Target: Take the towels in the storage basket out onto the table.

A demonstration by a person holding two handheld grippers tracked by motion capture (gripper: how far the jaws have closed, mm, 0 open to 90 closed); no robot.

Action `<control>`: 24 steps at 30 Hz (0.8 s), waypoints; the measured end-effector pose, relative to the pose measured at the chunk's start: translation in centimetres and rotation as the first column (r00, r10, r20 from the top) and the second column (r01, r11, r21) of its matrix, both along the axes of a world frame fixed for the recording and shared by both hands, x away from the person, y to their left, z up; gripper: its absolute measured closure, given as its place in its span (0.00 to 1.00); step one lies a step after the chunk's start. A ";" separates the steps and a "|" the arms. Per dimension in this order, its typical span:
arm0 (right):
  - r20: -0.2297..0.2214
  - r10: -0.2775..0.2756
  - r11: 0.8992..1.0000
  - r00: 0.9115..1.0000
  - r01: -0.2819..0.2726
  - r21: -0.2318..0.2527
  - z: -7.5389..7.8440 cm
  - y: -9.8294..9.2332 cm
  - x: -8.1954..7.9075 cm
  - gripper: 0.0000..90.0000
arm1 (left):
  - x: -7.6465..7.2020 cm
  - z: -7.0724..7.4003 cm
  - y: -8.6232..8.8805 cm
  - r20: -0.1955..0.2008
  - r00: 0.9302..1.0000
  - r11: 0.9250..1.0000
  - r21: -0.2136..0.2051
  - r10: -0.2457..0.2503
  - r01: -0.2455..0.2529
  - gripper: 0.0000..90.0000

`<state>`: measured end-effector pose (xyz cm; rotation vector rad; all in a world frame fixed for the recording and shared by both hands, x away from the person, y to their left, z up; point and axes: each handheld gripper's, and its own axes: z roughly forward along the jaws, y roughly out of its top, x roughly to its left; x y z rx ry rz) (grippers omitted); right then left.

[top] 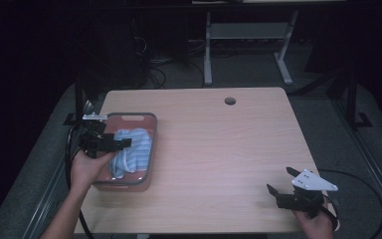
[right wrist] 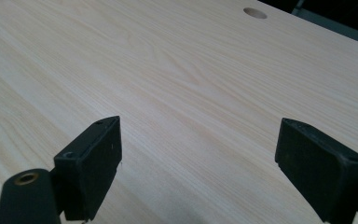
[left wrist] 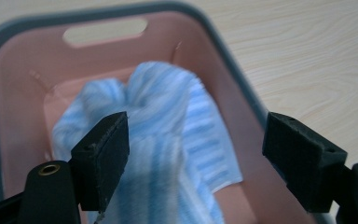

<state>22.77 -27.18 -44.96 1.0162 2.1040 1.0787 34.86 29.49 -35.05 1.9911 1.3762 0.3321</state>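
Striped cloth (left wrist: 168, 135) in basket (left wrist: 18, 70), below spread left gripper (left wrist: 196, 158) fingers.

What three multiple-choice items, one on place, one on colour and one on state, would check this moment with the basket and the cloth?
1. Where does the striped cloth lie?
A. inside the pink basket
B. on the bare table
C. between the right gripper's jaws

2. What colour is the cloth?
A. red and black
B. light blue and white
C. plain green

3. How does the left gripper stand?
A. shut on the cloth
B. shut on the basket rim
C. open over the cloth

Answers:
1. A: the basket's walls ring the cloth in the left gripper view.
2. B: blue and white stripes show there.
3. C: its jaws stand wide apart, the cloth visible between them, while the right gripper is open over bare wood.
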 end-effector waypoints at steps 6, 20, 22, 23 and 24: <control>0.003 0.010 1.000 1.000 -0.010 -0.003 0.0 0.2 0.1 0.16 | 0.5 -1.4 0.0 -0.035 0.999 0.999 0.041 0.023 -0.022 0.27; 0.004 0.002 1.000 1.000 -0.002 0.004 0.0 -0.1 0.0 0.16 | 2.1 -4.0 -1.6 -0.099 0.992 0.988 0.142 0.075 -0.061 0.34; 0.006 0.003 1.000 1.000 -0.003 0.003 0.1 -0.1 0.0 0.16 | 2.3 -4.4 -1.8 -0.120 0.990 0.986 0.157 0.076 -0.057 0.35; 0.008 0.005 1.000 1.000 -0.005 0.001 0.1 -0.2 0.0 0.16 | 2.5 -4.8 -2.1 -0.137 0.988 0.983 0.176 0.073 -0.048 0.36; 0.007 0.005 1.000 1.000 -0.005 0.001 0.1 -0.2 0.0 0.16 | 2.5 -4.8 -2.1 -0.137 0.988 0.983 0.176 0.073 -0.048 0.36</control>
